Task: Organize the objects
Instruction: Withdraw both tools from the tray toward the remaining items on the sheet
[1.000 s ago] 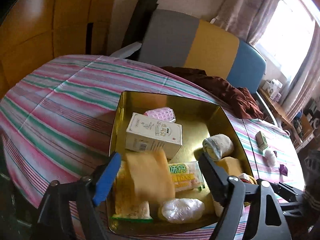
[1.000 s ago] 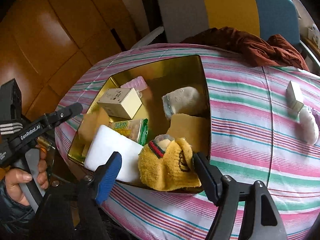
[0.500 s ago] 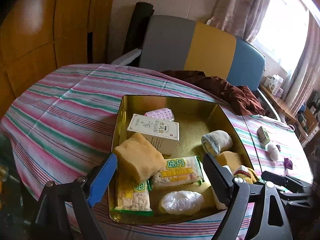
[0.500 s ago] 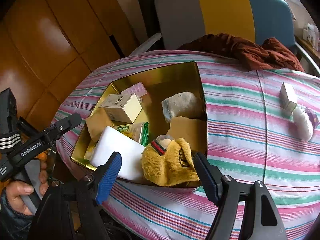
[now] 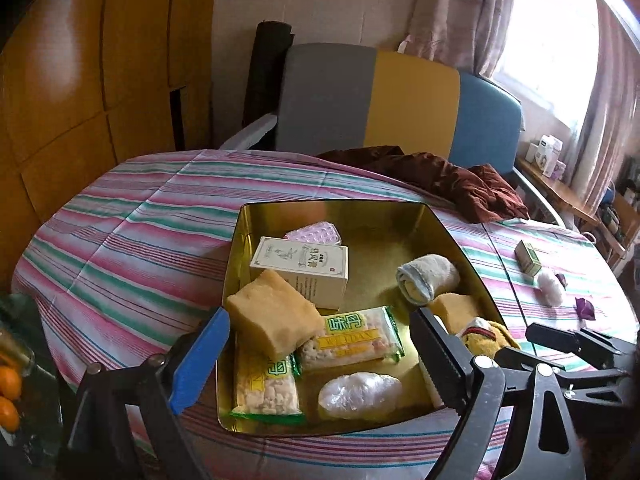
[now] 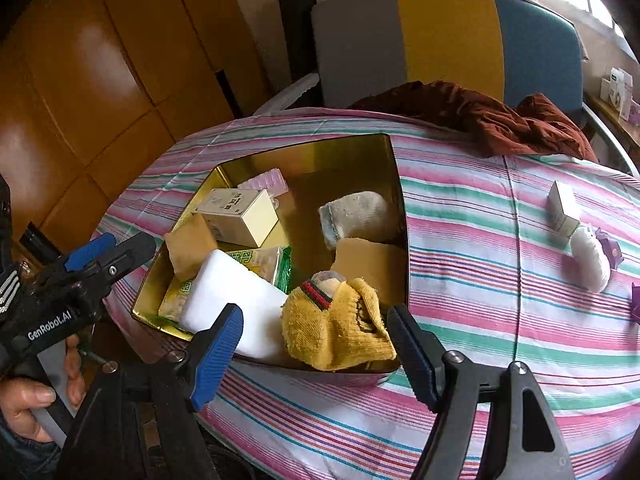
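Note:
A gold tin (image 5: 452, 236) on the striped tablecloth holds a yellow sponge (image 5: 272, 316), a white box (image 5: 300, 266), a pink blister pack (image 5: 314, 234), snack packs (image 5: 352, 338), a rolled sock (image 5: 426, 278) and a wrapped white lump (image 5: 360, 390). My left gripper (image 5: 316, 344) hovers over the tin's near edge. Its jaws are opening and grip nothing. The sponge lies free on the snack packs. In the right wrist view, a yellow sock (image 6: 336, 320) and a white block (image 6: 232, 300) rest at the tin's (image 6: 394, 184) near corner. My right gripper (image 6: 316, 332) stands open just before them.
On the cloth right of the tin lie a small box (image 6: 564, 212), a white wrapped lump (image 6: 590, 264) and a purple scrap (image 6: 610, 248). A brown cloth (image 6: 500, 120) is heaped at the far edge before a grey, yellow and blue chair back (image 5: 400, 100). Oranges (image 5: 8, 384) sit low left.
The yellow sponge has dropped from between the left jaws onto the snack packs in the tin. The left gripper has drawn back and its jaws have widened. The right gripper has hardly moved.

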`<action>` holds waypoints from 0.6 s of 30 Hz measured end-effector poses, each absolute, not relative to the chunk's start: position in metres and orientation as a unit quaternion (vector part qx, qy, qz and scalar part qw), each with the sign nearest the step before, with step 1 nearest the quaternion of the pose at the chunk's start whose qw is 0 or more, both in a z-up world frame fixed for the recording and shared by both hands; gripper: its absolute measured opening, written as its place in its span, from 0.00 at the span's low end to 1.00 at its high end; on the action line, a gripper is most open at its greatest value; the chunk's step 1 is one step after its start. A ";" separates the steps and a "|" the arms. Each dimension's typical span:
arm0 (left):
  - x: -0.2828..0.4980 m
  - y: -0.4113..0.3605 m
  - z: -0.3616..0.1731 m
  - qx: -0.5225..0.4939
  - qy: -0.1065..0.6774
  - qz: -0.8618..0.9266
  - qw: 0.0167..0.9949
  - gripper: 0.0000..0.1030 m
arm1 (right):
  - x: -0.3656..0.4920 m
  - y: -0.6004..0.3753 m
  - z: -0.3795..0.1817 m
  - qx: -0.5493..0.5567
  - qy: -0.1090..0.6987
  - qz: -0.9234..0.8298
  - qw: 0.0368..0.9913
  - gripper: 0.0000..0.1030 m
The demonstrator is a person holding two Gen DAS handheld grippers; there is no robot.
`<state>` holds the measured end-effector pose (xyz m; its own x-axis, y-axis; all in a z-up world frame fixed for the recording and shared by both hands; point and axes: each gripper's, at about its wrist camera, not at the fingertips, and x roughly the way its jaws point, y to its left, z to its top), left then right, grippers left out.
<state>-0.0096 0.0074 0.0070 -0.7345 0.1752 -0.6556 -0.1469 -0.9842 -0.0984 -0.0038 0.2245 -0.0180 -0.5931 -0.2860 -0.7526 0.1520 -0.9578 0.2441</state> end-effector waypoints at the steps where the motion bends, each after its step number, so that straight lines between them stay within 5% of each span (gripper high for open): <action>1: -0.009 0.008 0.007 -0.353 -0.019 0.931 0.086 0.89 | -0.004 0.225 -0.018 0.433 -0.076 -0.890 0.121 0.74; 18: 0.000 0.021 0.011 -0.335 0.013 0.938 0.092 0.91 | -0.001 0.252 -0.016 0.424 -0.103 -0.896 0.079 0.74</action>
